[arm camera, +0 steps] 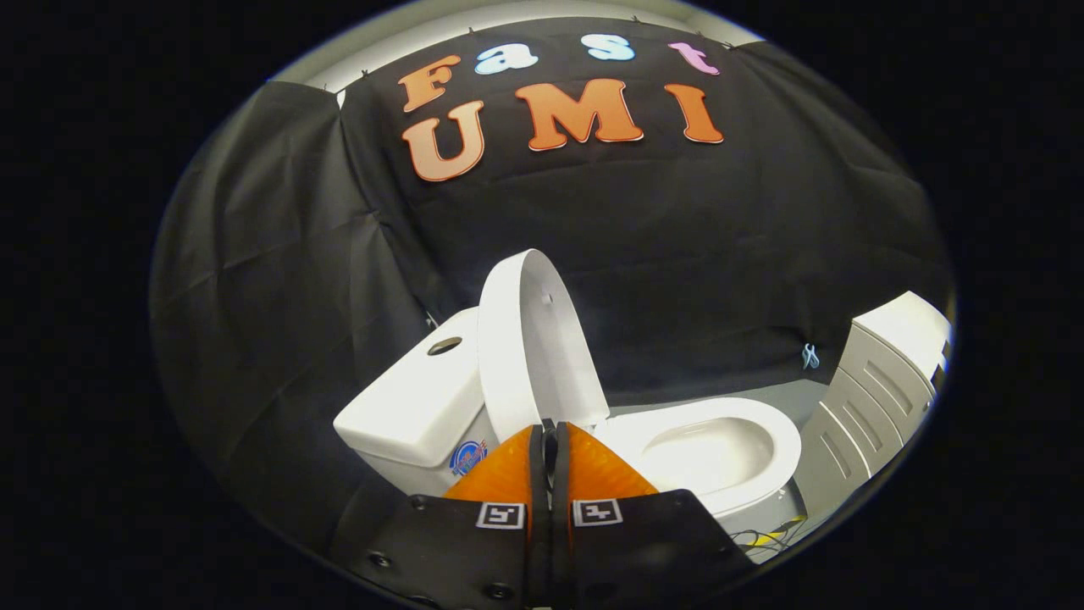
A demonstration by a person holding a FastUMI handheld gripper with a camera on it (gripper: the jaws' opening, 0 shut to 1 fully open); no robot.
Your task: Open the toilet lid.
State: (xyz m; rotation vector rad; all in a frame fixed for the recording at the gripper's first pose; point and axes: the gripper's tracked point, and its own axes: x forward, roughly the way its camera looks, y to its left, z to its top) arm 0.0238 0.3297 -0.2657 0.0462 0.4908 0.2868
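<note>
The gripper [550, 429] has its 2 fingers pressed together, holding nothing. The toilet lid [533, 339] stands raised just beyond the fingertips at 12 o'clock, leaning toward the tank [415, 398]; the open bowl [711, 449] lies at 2 o'clock.

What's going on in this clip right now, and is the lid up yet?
A person is working a handheld gripper at a white toilet. The toilet lid already stands raised, leaning back by the tank, and the bowl is uncovered. The gripper's fingers are closed together with nothing visibly between them, their tips just in front of the lid's lower edge. A white cabinet stands beyond the bowl.
</note>
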